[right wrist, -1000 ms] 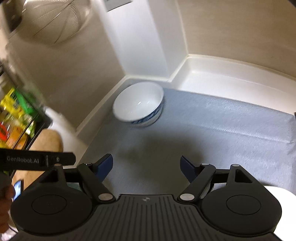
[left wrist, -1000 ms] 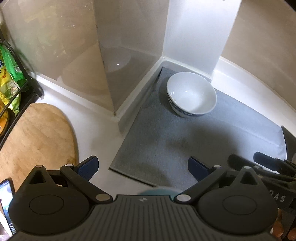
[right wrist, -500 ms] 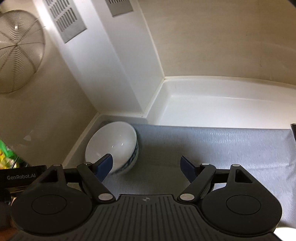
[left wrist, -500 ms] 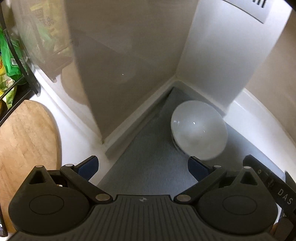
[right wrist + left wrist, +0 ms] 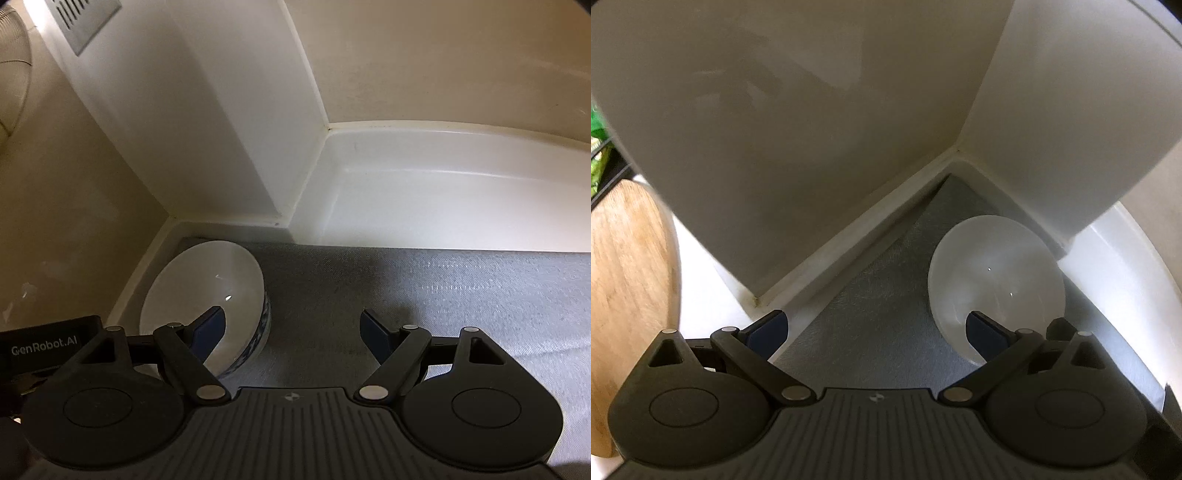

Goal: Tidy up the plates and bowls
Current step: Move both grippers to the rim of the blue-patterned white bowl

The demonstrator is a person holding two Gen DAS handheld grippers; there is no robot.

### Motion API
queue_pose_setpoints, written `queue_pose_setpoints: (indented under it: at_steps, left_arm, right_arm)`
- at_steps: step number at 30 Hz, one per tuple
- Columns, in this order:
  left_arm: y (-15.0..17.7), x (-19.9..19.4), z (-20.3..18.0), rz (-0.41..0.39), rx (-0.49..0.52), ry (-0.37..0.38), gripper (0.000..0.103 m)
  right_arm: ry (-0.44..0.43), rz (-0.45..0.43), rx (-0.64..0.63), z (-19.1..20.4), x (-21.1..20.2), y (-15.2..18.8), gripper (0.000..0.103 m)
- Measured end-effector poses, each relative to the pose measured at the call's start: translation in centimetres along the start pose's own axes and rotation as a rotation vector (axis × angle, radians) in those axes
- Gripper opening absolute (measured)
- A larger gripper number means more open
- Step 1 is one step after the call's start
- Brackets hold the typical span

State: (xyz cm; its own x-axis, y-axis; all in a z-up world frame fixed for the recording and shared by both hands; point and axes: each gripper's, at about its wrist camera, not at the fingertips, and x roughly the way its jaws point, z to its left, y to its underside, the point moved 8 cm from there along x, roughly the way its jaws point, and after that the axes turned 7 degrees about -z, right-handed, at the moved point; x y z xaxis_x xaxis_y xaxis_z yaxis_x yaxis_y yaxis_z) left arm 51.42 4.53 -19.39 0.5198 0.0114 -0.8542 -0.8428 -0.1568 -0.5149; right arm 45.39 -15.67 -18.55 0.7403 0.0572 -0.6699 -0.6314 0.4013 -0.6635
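**Both tongs closing in on lone bowl**

A white bowl [image 5: 995, 273] with blue patterning is sitting on a grey mat [image 5: 424, 291] in the corner of the white table [image 5: 424, 206]. The left tongs [image 5: 877, 328] and right tongs [image 5: 293, 328] are both gaping wide, holding nothing, each with one blue pad over the bowl.

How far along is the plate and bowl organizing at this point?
Done: one white bowl sits on the grey mat in the corner. In hand: nothing; left gripper and right gripper are both open beside it. Left: no plates or other bowls are in view.
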Motion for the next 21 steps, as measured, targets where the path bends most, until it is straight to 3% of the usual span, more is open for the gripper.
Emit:
queue_pose_setpoints:
  at_steps: [12,21]
  left_arm:
    - [0.4,3.2,-0.4,0.073,-0.104,0.028,0.102]
    - [0.6,4.7,-0.4,0.094,-0.103,0.002,0.102]
  right_arm:
    - [0.037,0.015,-0.053,-0.3,3.3,0.3,0.082]
    - [0.027,0.045,-0.067,0.0,5.0,0.9,0.082]
